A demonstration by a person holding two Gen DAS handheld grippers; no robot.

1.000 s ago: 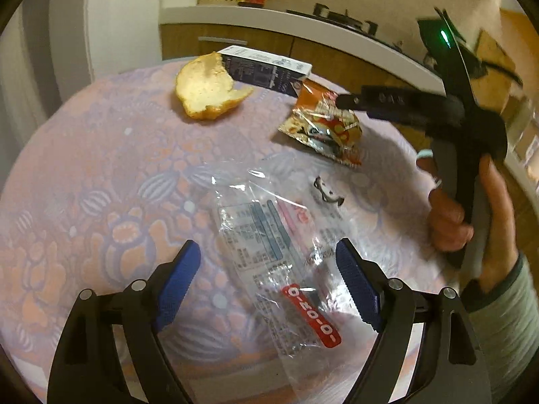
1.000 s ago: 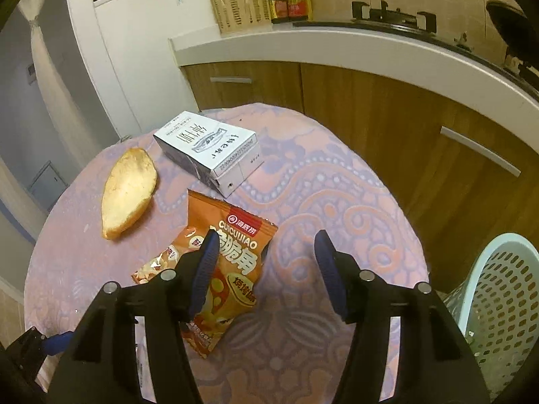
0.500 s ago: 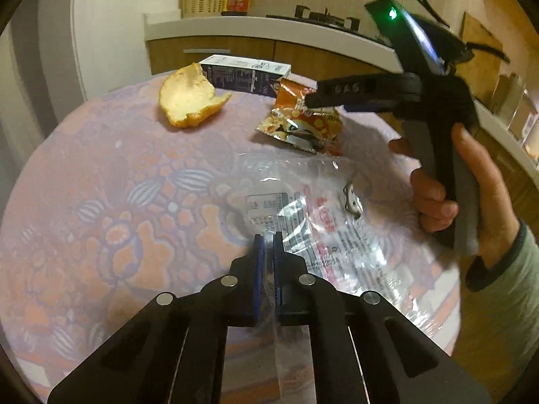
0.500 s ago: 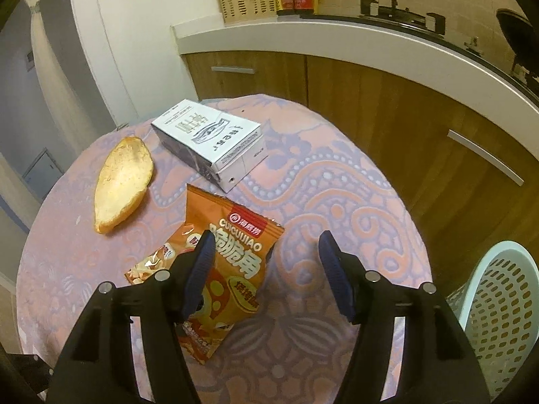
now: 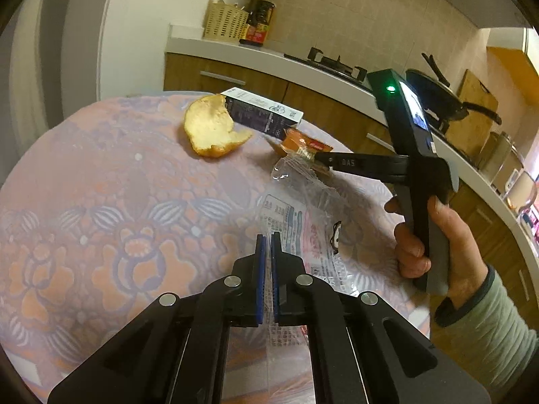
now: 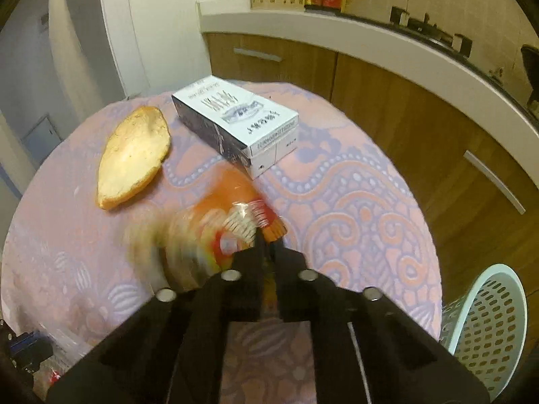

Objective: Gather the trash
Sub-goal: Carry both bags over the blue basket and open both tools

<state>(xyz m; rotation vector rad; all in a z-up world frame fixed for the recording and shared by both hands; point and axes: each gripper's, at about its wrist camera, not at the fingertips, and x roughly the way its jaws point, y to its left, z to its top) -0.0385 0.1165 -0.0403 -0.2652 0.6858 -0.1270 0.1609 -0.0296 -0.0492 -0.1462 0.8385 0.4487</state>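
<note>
My left gripper (image 5: 268, 239) is shut on the near edge of a clear printed plastic wrapper (image 5: 296, 215) that lies on the round table (image 5: 101, 202). My right gripper (image 6: 267, 240) is shut on an orange snack bag (image 6: 215, 225), which is blurred with motion. The right gripper also shows in the left wrist view (image 5: 318, 159), pinching the orange bag (image 5: 299, 143). A piece of bread (image 6: 133, 156) and a white-and-dark carton (image 6: 235, 121) lie at the far side of the table.
A pale green perforated basket (image 6: 485, 323) stands on the floor to the right of the table. Wooden cabinets (image 6: 387, 101) and a white counter run behind the table. The bread (image 5: 210, 128) and carton (image 5: 262, 116) also show in the left wrist view.
The left gripper shut on the clear wrapper one second ago and holds it. The right gripper has now shut on the orange snack bag, which is moving.
</note>
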